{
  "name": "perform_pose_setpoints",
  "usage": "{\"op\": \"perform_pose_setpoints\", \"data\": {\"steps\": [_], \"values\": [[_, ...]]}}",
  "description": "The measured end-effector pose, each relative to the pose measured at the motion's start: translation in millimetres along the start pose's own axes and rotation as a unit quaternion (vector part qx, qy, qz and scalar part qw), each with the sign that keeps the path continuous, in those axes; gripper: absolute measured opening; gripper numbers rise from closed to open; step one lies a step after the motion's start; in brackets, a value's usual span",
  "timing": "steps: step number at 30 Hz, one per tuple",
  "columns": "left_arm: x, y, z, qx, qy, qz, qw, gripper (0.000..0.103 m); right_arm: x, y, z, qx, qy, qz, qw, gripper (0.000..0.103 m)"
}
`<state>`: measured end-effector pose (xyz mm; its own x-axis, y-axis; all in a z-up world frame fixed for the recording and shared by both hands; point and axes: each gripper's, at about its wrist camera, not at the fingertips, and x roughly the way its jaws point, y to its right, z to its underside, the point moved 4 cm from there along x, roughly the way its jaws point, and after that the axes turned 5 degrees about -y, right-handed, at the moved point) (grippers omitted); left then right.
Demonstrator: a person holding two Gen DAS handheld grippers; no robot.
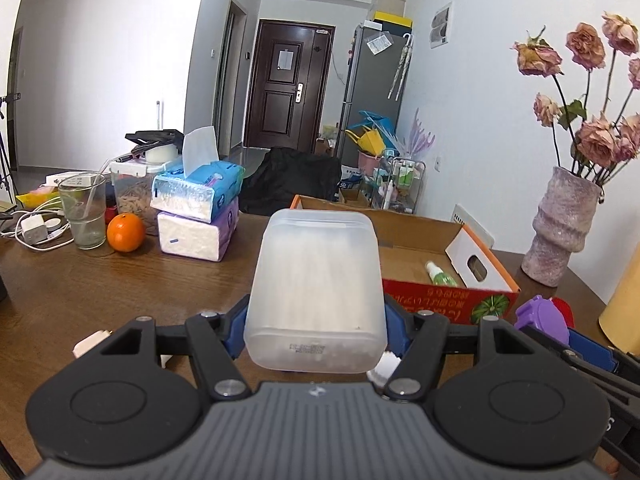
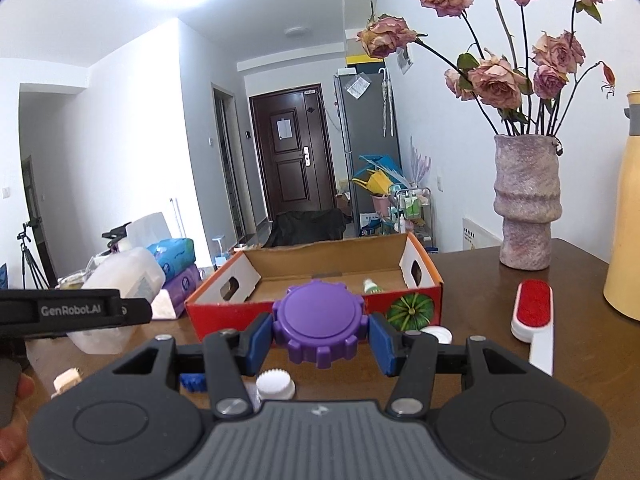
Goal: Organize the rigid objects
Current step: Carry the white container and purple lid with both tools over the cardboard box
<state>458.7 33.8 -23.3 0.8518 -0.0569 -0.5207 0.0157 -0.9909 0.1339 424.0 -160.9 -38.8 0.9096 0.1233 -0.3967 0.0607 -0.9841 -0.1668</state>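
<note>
From the left wrist, the left hand-held gripper [image 1: 316, 330] is clamping a frosted plastic box [image 1: 316, 292], half open around it, above the worktop [image 1: 100, 292] near the cardboard box [image 1: 448, 292], which is holding only a small green bottle [image 1: 440, 277]. From the right wrist, the right hand-held gripper [image 2: 320, 338] is gripping a purple cap [image 2: 320, 322]; a lint brush [image 2: 534, 316], white caps [image 2: 275, 385] and perhaps other bits are still lying outside, so sorting is looking barely begun.

A cardboard box [image 2: 320, 276] sits on the table [image 1: 120, 288], open side up, with a small bottle [image 2: 372, 286] lying in it toward the right. Left of the box, two tissue packs [image 1: 200, 216] are stacked (an orange [image 1: 125, 232] and a glass [image 1: 84, 216] further left). A vase [image 2: 524, 208] stands right of the box, a lint brush [image 2: 534, 320] before it.
</note>
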Motion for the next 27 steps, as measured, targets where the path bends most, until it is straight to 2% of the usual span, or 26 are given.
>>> {"op": "perform_pose_setpoints", "data": {"steps": [14,27], "values": [[50.7,5.1,-30.2,-0.008,0.002,-0.003,1.0,0.066,58.6,-0.5,-27.2,0.007,0.01,-0.004,1.0,0.051],[105.5,19.3,-45.7,0.009,-0.011,-0.005,0.9999,0.066,116.8,9.0,-45.6,0.009,0.002,-0.002,1.0,0.051]]}}
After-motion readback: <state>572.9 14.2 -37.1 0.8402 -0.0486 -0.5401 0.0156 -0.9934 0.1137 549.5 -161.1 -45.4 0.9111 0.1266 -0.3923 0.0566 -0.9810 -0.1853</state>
